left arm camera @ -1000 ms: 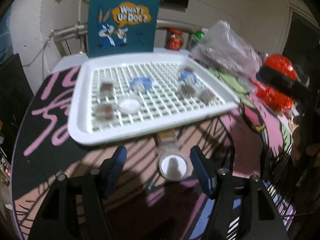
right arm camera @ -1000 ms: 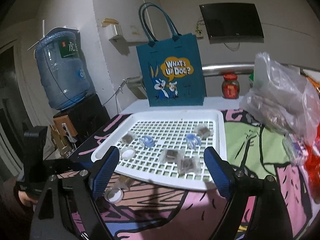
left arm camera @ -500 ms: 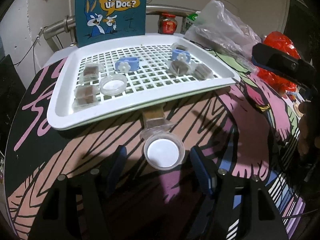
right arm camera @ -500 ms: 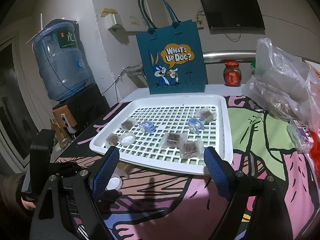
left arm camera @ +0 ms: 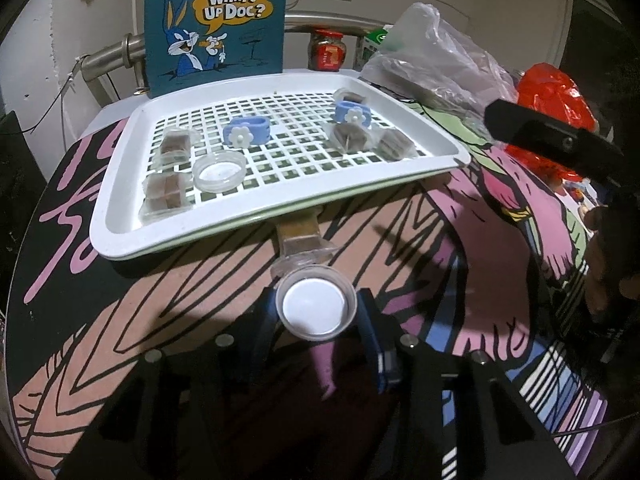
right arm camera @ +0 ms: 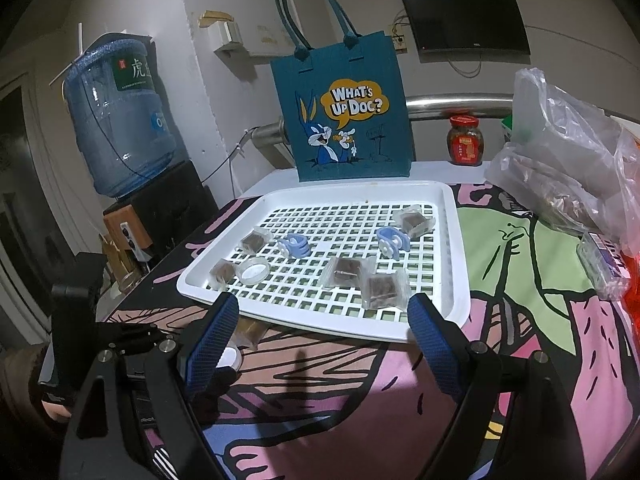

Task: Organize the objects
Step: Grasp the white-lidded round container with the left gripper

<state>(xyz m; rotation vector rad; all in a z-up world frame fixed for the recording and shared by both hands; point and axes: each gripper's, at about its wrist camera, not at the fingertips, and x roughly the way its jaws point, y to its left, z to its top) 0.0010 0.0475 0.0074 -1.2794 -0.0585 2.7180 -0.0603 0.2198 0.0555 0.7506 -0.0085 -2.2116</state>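
Our left tool (left arm camera: 318, 316) is closing on the little round cup (left arm camera: 317, 306) at the bottom middle, the white tray (left arm camera: 120, 236) lies just above it, and our right tool (right arm camera: 322, 334) waits wide open, holding nothing.

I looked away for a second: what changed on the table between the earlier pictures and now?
The left tool moved in on the small clear round container in front of the white tray; its jaws are closing, both sides touching the container. The right tool stayed open and empty. The tray's contents did not shift.
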